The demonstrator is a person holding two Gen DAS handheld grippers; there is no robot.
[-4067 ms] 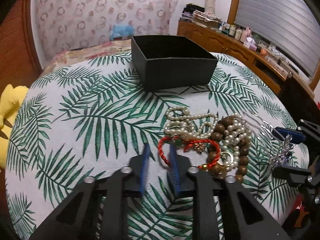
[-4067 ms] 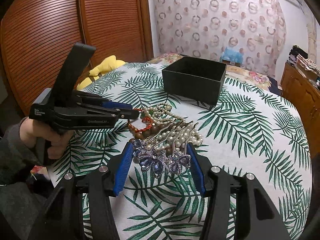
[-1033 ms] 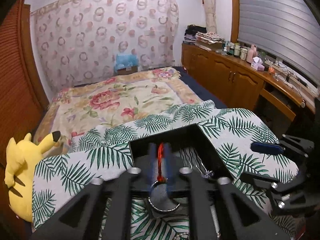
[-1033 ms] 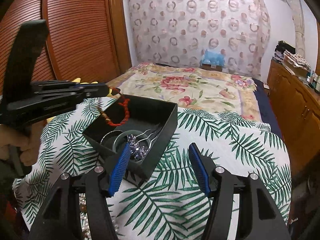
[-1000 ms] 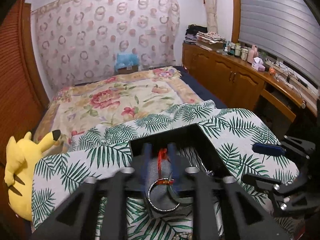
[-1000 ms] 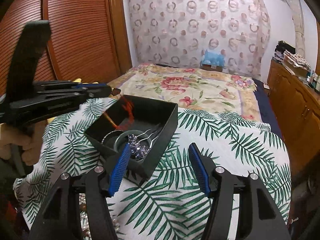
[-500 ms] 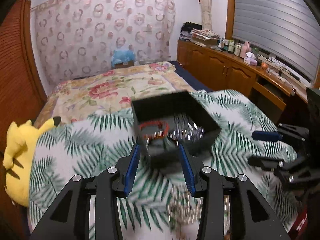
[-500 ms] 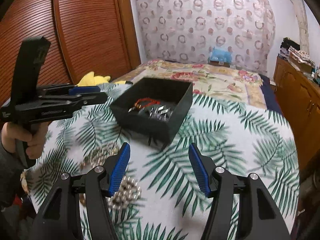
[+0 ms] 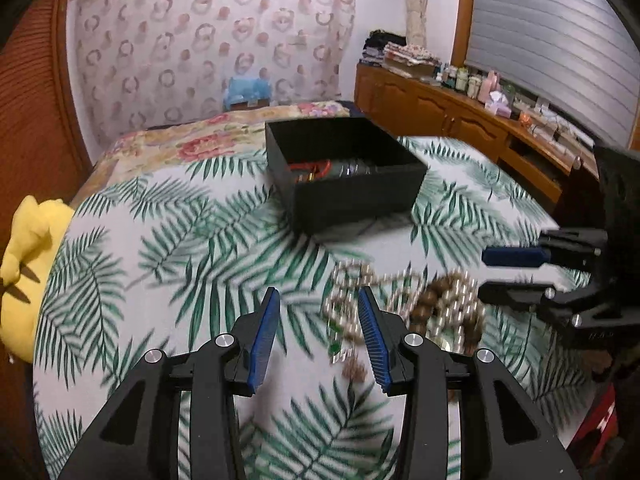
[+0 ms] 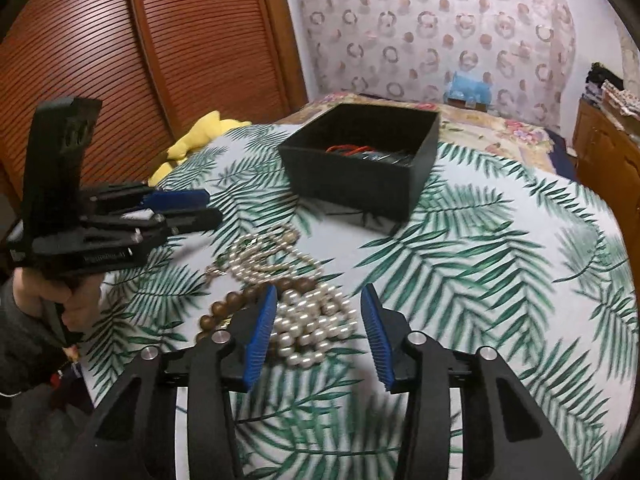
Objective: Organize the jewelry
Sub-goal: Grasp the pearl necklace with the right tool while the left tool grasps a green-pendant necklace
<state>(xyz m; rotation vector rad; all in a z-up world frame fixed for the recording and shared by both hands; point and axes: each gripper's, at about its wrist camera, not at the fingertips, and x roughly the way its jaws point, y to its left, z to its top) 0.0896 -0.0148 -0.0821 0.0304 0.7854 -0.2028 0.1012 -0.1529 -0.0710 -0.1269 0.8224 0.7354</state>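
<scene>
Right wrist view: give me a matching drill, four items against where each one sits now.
Items:
1. red cord bracelet
2. white pearl strand
3. brown wooden bead bracelet
4. yellow plush toy

Places:
A. off the far left edge of the palm-print tablecloth
B. inside the black square box
C. between the open right claw fingers
D. on the cloth just left of the pearls, below the open left claw

Pairs: 1-B, 2-C, 3-D, 4-A
</scene>
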